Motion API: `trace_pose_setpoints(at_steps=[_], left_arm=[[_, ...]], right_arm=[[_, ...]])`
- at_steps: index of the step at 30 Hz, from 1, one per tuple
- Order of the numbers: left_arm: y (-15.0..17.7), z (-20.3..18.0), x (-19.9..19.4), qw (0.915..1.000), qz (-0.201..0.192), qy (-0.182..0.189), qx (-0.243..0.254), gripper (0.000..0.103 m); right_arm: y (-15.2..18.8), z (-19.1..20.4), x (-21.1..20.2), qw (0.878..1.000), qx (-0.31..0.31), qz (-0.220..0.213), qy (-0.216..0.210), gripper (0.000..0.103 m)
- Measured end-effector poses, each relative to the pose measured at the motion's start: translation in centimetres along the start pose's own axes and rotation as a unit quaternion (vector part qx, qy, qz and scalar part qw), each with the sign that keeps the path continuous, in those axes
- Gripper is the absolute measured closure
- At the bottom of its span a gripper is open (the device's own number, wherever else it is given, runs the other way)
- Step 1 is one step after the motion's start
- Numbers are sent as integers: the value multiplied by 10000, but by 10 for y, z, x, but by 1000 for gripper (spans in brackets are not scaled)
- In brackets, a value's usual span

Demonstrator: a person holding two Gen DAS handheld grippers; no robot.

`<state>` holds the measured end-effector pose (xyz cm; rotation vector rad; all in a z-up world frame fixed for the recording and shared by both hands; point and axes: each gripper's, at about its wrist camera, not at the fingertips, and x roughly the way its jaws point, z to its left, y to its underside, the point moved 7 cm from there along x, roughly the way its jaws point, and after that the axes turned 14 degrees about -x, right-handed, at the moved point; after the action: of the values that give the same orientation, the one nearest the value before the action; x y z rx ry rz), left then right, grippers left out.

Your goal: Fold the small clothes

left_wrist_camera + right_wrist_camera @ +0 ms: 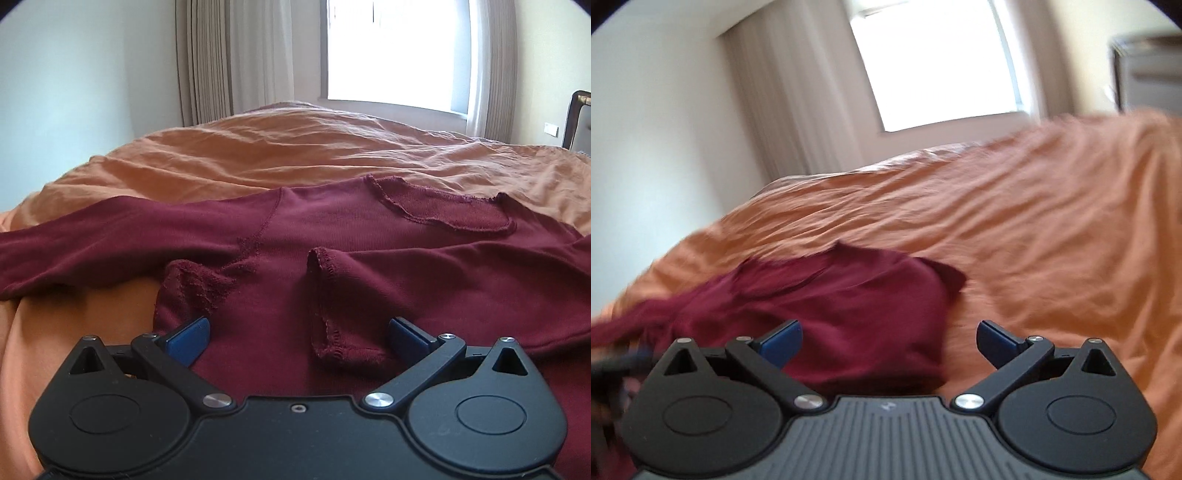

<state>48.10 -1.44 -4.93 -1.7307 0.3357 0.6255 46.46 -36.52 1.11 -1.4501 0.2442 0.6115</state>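
Ribbed maroon shirt (295,229) sprawls on wrinkled orange bedsheet (258,155), both grippers' blue-padded fingers (188,336) spread, empty.

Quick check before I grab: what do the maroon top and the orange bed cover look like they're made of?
Maroon top: looks like a soft matte cotton-type knit; fine ribbing, overlock stitching along the cuff and fuzzy raw seams suggest it lies inside out. Orange bed cover: looks like a thin woven sheet, matte, possibly cotton or linen, judging by its many crisp wrinkles. Exact fibre can't be told.
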Motion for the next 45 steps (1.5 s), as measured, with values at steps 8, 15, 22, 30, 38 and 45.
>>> trace_pose_setpoints(at_steps=[8, 15, 22, 30, 38, 45], left_arm=[[2, -3, 4, 9999, -56, -75, 131, 0], [3, -2, 5, 9999, -45, -44, 91, 0], [3, -2, 5, 10000, -43, -17, 69, 0], [3, -1, 4, 10000, -39, -16, 68, 0], [-1, -1, 2, 9999, -21, 129, -35, 0], [-13, -4, -6, 9986, -51, 498, -183, 0]], right_arm=[[-17, -51, 53, 9861, 1638, 270, -29, 23], [-26, -35, 68, 9939, 982, 481, 139, 82], [-30, -25, 22, 9978, 293, -592, 46, 85], [2, -55, 32, 9952, 901, -188, 331, 90], [-19, -51, 48, 9946, 1038, -90, -3, 48], [-24, -49, 57, 9938, 984, -227, 459, 93]])
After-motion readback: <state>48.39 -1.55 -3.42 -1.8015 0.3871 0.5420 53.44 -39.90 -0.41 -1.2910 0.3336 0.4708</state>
